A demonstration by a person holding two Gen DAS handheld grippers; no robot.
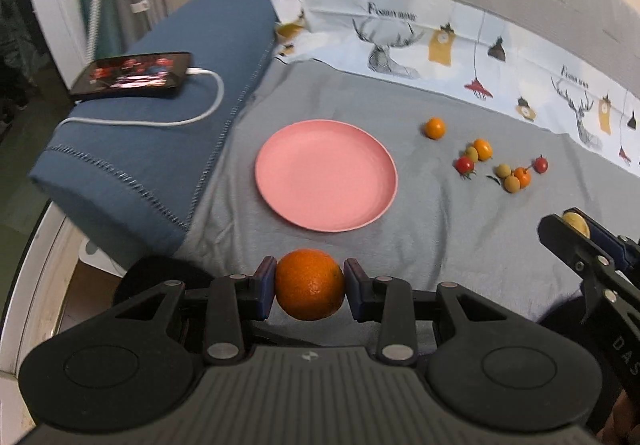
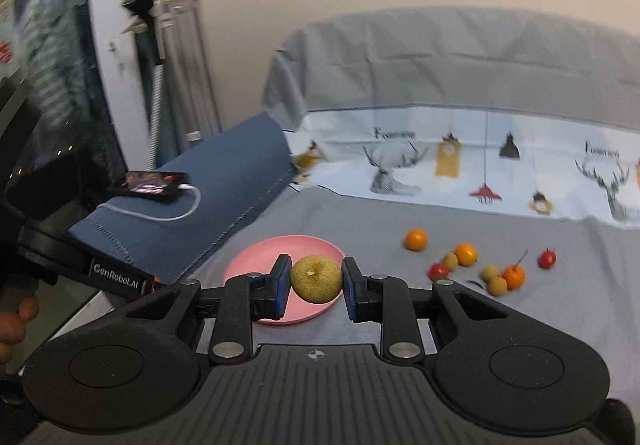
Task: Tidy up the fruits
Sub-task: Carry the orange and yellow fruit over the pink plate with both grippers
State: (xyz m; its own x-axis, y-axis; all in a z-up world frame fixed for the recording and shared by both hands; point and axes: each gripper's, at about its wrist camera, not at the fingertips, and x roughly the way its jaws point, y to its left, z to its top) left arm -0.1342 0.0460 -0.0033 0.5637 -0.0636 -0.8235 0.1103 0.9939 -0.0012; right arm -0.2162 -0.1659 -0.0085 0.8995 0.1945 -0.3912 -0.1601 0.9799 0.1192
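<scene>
Sitting between left tool (image 1: 310, 287) pads: orange (image 1: 310, 284)

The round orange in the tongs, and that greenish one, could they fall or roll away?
Maybe. The round orange is pinched only at its sides by the left tongs, and the greenish-brown round fruit likewise by the right tongs, so either might slip. Dropped onto the shallow pink plate, they could roll off.
</scene>
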